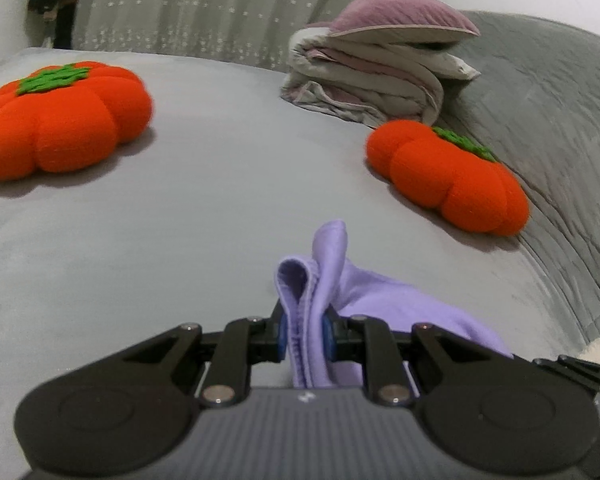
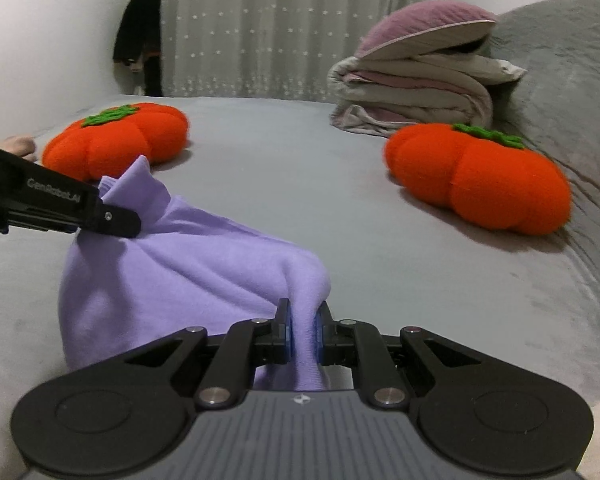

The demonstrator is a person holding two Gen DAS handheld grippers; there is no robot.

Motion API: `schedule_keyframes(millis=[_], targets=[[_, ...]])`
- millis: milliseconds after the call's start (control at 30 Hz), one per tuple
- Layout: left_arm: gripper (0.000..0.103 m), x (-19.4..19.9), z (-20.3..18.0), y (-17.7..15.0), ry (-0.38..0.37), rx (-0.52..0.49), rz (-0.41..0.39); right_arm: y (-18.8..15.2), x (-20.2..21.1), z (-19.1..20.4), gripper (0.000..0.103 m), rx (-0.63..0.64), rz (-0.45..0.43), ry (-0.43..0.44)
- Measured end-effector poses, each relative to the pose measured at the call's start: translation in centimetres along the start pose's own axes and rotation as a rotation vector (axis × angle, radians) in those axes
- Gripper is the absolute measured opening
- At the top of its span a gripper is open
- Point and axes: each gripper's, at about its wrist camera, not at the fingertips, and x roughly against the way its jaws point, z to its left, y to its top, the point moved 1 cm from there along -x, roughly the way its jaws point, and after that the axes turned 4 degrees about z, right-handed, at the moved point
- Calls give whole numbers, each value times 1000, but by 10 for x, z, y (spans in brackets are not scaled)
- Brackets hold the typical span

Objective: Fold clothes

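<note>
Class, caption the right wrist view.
Both grippers, right and left, pinch a lilac garment above the grey bed.

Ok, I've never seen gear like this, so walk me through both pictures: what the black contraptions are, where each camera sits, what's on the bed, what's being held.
They are hand-held two-finger grippers, one in each of a person's hands, each with a camera looking along its fingers. One picture comes from the left gripper, the other from the right gripper. Both are shut on one lilac garment, which is bunched between them over a grey bed. Also on the bed: two orange pumpkin cushions and a pile of folded bedding with a purple pillow on top.
</note>
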Motion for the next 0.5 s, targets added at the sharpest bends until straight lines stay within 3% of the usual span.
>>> schedule_keyframes(millis=[500], targets=[[16, -61, -108, -1, -38, -107, 10, -5, -7, -99, 11, -8, 44, -135]])
